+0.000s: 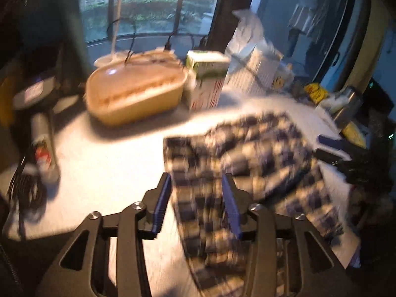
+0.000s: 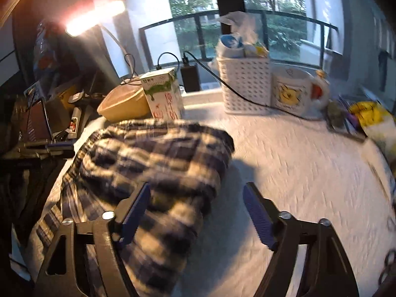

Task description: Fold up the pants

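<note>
The blue-and-white plaid pants [image 1: 247, 158] lie bunched on the white table, also in the right wrist view [image 2: 158, 163]. My left gripper [image 1: 198, 185] is open, its blue-padded fingers straddling a strip of the pants' near edge without pinching it. My right gripper [image 2: 196, 193] is open wide above the pants' right edge; its left finger [image 2: 135, 212] is over the cloth, its right finger [image 2: 258, 217] over bare table. Both views are motion-blurred.
At the table's back stand a tan lidded container [image 1: 136, 91], a green-and-white carton [image 2: 163, 94], a white perforated basket [image 2: 245, 84] and a mug [image 2: 294, 91]. Cables and a lit lamp [image 2: 96, 17] are behind. Clutter lines the left side [image 2: 49, 123].
</note>
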`<state>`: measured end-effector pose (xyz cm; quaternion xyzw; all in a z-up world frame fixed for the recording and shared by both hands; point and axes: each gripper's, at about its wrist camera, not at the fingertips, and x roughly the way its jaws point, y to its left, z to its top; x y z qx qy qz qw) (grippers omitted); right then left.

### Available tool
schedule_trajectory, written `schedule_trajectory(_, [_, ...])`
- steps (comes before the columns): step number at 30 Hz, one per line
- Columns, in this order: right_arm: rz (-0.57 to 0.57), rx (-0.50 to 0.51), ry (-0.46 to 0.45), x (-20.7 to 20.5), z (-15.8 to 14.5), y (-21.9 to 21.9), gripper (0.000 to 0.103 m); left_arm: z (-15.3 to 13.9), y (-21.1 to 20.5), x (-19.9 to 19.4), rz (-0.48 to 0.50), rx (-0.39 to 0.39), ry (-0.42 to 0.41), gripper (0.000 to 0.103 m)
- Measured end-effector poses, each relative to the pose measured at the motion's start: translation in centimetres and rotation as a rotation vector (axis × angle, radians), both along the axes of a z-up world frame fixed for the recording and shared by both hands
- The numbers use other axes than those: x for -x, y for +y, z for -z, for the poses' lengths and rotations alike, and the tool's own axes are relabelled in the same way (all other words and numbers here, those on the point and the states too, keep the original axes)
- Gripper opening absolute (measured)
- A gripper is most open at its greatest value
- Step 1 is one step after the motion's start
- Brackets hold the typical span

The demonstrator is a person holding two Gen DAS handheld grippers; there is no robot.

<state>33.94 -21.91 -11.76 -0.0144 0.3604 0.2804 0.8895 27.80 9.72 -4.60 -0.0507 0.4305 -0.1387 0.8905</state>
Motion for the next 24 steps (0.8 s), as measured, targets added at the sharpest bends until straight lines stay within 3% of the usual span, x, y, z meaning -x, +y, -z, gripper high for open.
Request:
schedule_trajectory(3, [0.012, 0.019, 0.009, -1.8, 0.0, 0.8, 0.059, 1.1, -0.1, -2.9, 0.021, 0.026, 0.020, 0.049])
schedule_trajectory(8, [0.003, 0.049, 0.007, -3.9, 0.1, 1.9, 0.050, 4.1, -0.6, -5.6, 0.049, 0.005, 0.092, 0.048])
schedule_trajectory(10, [-0.017, 0.075, 0.019, -4.6, 0.6, 2.7, 0.046, 4.5, 0.0, -5.8, 0.044, 0.034, 0.067, 0.027])
schedule_trajectory(11, [-0.026, 0.083, 0.023, -4.9, 0.9, 2.9, 0.046, 4.5, 0.3, -6.0, 0.030, 0.030, 0.069, 0.012])
schedule_trajectory(12, [-0.035, 0.093, 0.027, -5.3, 1.2, 3.3, 0.046, 4.7, 0.8, -6.2, -0.002, 0.012, 0.068, 0.003])
schedule_trajectory(16, [-0.056, 0.117, 0.040, -6.9, 2.4, 4.7, 0.046, 6.2, 2.9, -7.0, -0.118, -0.070, 0.093, 0.001])
schedule_trajectory(19, [-0.055, 0.124, 0.056, -8.4, 3.1, 5.7, 0.046, 5.5, 3.5, -6.5, -0.140, -0.031, 0.088, 0.001])
schedule_trajectory(22, [-0.061, 0.124, 0.046, -8.6, 2.9, 6.3, 0.046, 3.6, 3.3, -5.7, -0.101, 0.061, 0.045, 0.005])
schedule_trajectory(23, [-0.065, 0.121, 0.044, -8.7, 2.9, 6.4, 0.046, 3.1, 3.1, -5.5, -0.088, 0.069, 0.031, 0.021])
schedule_trajectory(24, [-0.067, 0.122, 0.045, -8.7, 2.9, 6.5, 0.046, 2.6, 2.6, -5.3, -0.074, 0.073, 0.012, 0.051])
